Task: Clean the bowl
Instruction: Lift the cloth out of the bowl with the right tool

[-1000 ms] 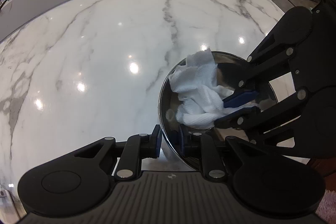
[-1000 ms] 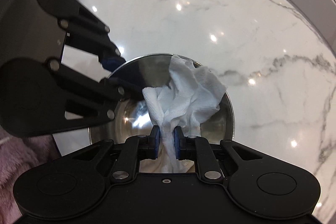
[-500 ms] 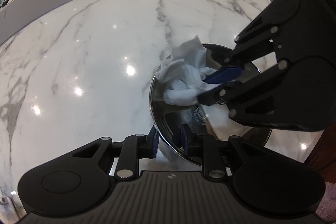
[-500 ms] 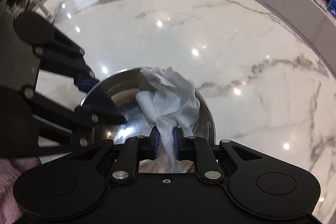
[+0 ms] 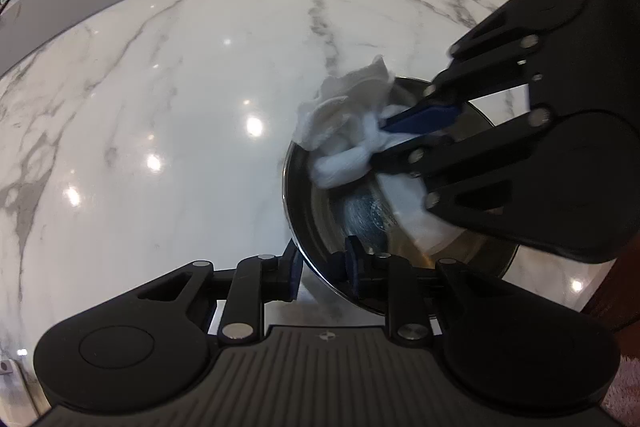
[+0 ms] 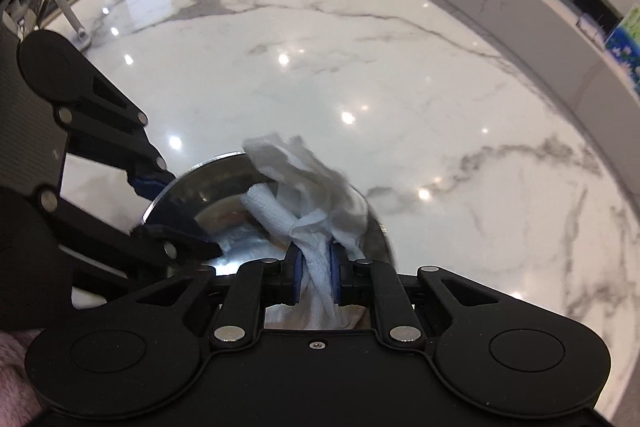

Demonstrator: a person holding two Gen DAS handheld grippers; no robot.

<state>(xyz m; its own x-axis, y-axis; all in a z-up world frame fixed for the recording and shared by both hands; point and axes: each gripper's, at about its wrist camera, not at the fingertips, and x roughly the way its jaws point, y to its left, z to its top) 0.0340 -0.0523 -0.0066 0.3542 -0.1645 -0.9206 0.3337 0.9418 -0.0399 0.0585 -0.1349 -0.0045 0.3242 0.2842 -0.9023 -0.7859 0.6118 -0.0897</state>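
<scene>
- Two grippers are both busy, so I'd call this mid-wipe, not finished.
- Left gripper (image 5: pixel 320 269) straddles the near rim of the stainless steel bowl (image 5: pixel 320 227), which is tipped up off the marble bench (image 5: pixel 160 107); its jaws are closing a touch on that rim.
- Right gripper (image 6: pixel 315 277) is clamped tight on a wadded white paper towel (image 6: pixel 316 183), and the wad is pressed against the bowl's far inner wall, spilling over the rim.
- Bowl floor looks shiny with a faint brownish smear near the bottom, though that could be a reflection.
- Left to do, I reckon: sweep the remaining wall and floor, set the bowl flat.
</scene>
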